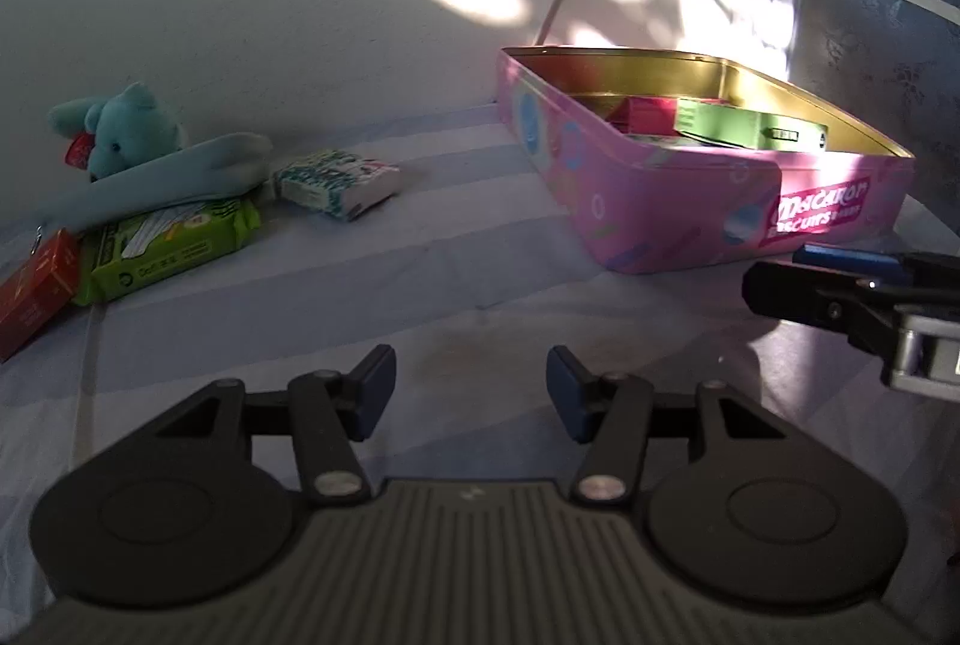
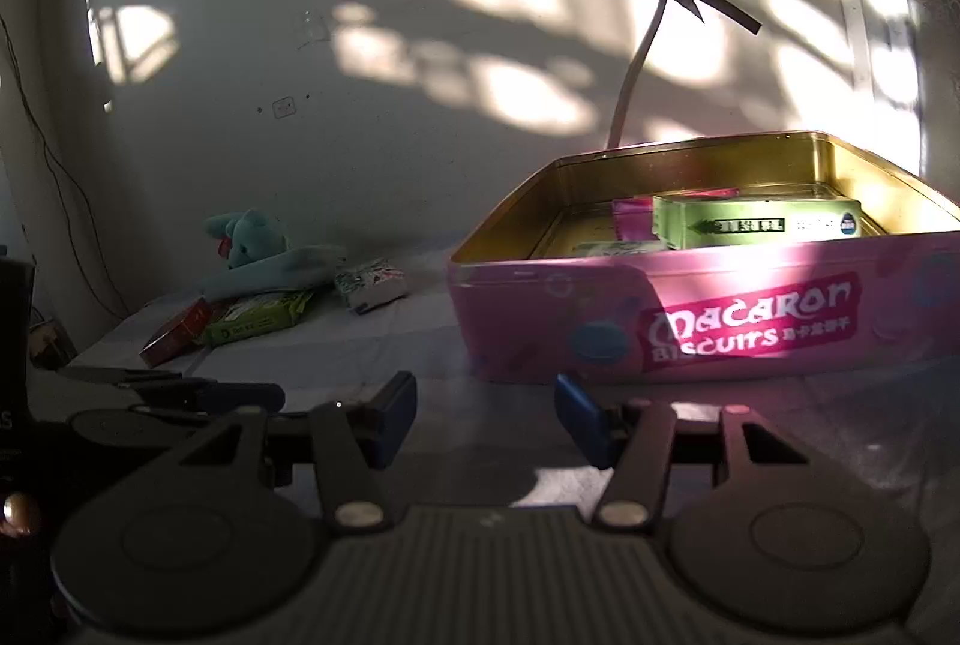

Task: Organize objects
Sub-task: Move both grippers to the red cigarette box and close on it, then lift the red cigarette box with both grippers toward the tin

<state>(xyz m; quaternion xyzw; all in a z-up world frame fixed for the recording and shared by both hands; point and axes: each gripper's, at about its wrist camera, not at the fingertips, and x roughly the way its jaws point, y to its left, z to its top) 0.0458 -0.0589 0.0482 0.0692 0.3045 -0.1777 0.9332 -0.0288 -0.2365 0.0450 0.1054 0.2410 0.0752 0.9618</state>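
Reaching for loose items | left gripper (image 1: 471, 393) nearer, jaws apart, empty | green crinkly plastic wipes pack (image 1: 171, 240) ahead-left | right gripper (image 2: 486, 420) parted, empty, facing pink rectangular metal biscuit tin (image 2: 690, 321)

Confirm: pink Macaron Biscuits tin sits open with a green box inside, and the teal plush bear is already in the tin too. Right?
Not quite. The teal plush bear is not in the tin; it lies against the wall, on the green packet, well left of the pink Macaron Biscuits tin. The tin is open with the green box inside. The left wrist view shows this.
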